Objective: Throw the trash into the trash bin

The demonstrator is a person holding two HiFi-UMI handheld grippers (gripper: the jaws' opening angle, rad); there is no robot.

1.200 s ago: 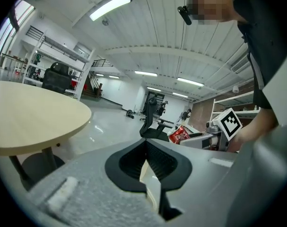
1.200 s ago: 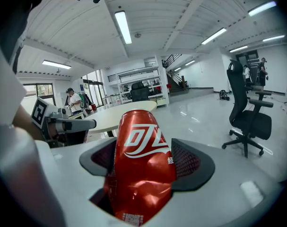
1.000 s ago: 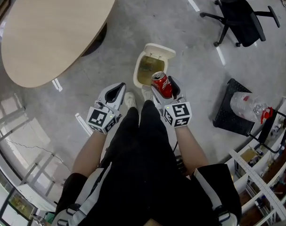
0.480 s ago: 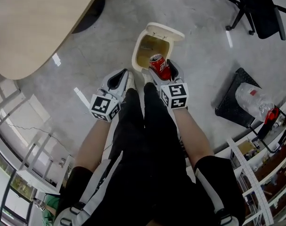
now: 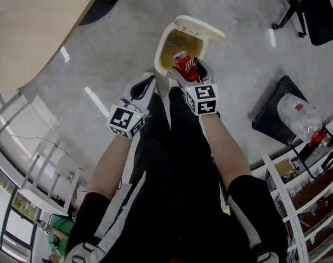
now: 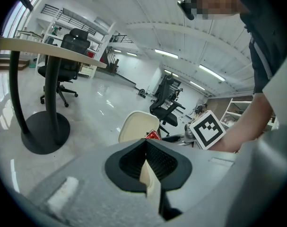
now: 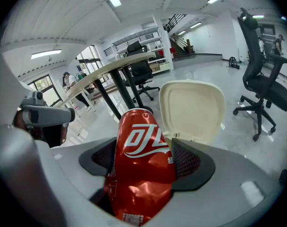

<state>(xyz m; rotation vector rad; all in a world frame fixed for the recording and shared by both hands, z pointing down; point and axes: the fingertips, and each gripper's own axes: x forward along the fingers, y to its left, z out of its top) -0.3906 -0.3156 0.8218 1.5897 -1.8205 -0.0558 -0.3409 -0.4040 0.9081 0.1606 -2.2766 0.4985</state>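
Glossy red metal, creased and dented, on the can [image 7: 143,164]; smooth cream plastic with a dull sheen on the trash bin [image 5: 202,26]. Matt pale-grey plastic on the right gripper [image 7: 145,148], dark ribbed pads on its fingers [image 7: 190,161]. Polished grey concrete floor [image 5: 117,48], shiny with light streaks; pale matt wood-look worktop [image 5: 29,21]; black matt cloth trousers [image 5: 171,169]

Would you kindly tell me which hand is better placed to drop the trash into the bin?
Right: the right tool is shut on the red can by the open bin and its near rim; the left tool is shut and empty.
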